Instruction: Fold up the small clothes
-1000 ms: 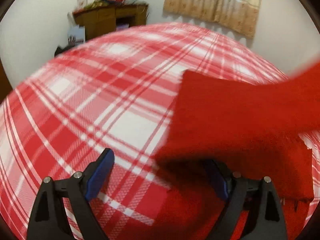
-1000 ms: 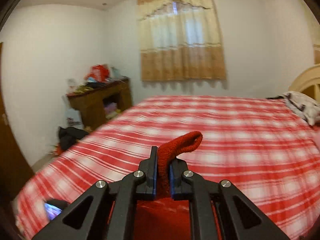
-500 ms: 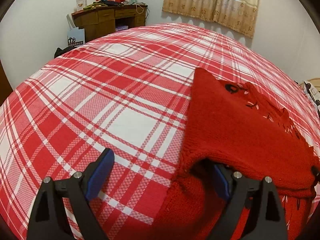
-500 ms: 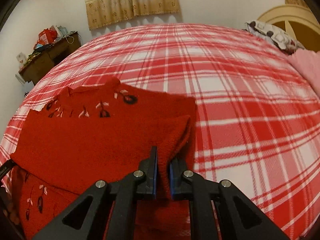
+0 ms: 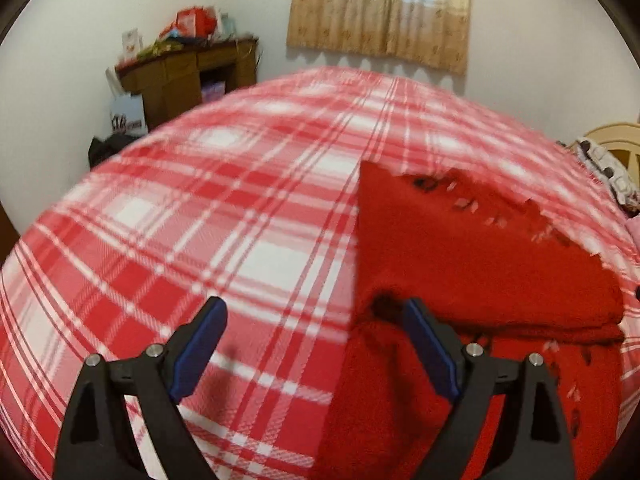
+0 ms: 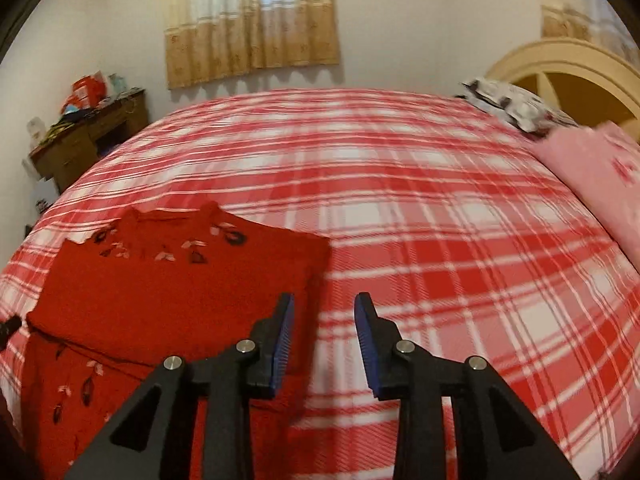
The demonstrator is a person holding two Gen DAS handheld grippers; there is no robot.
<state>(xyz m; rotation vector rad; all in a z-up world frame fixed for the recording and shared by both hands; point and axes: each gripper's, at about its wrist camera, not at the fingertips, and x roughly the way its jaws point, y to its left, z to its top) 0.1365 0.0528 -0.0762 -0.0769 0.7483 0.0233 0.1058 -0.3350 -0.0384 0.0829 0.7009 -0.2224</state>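
Observation:
A small red knitted sweater point(image 5: 472, 248) with embroidered leaves lies on the red and white plaid bed point(image 5: 248, 216), its upper part folded down over the lower part. It also shows in the right wrist view point(image 6: 160, 280) at the left. My left gripper point(image 5: 316, 320) is open and empty, its right finger over the sweater's left edge. My right gripper point(image 6: 324, 312) is open and empty, just past the sweater's right edge, with its left finger over the cloth.
A wooden desk point(image 5: 188, 76) with clutter stands by the far wall, a white bag point(image 5: 128, 116) beside it. Curtains point(image 6: 252, 24) hang at the back. A pink garment point(image 6: 600, 184), a patterned pillow point(image 6: 516, 104) and the headboard point(image 6: 568, 72) are at the right.
My right gripper has opened and let go of the sweater's edge, then drawn back to the right. The fold now lies flat. My left gripper has pulled back a little, still open.

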